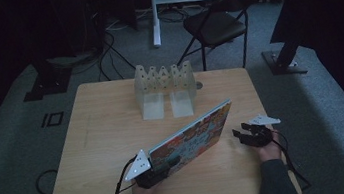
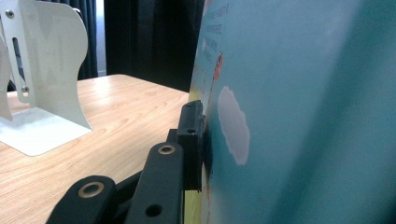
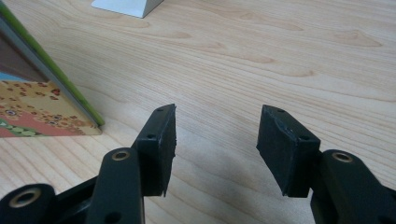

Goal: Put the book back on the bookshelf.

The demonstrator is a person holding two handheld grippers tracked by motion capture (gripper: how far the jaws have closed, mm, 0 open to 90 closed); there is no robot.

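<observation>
A picture book (image 1: 193,137) with a colourful cover is held tilted over the near half of the wooden table (image 1: 104,136), its far corner raised toward the white rack (image 1: 165,89) that stands at the table's back edge. The book's near left corner is clamped by the left gripper (image 1: 161,168); in the left gripper view one black pad (image 2: 192,140) is seen pressed flat against the teal cover (image 2: 299,112) (the opposite pad is hidden behind the book). The right gripper (image 1: 245,132) is held just beside the book's right edge, apart from it, with its jaws spread and nothing but bare table between them. In the right gripper view the book's lower corner (image 3: 51,107) is seen off to the left of the jaws, near but not touched, resting on the table.
</observation>
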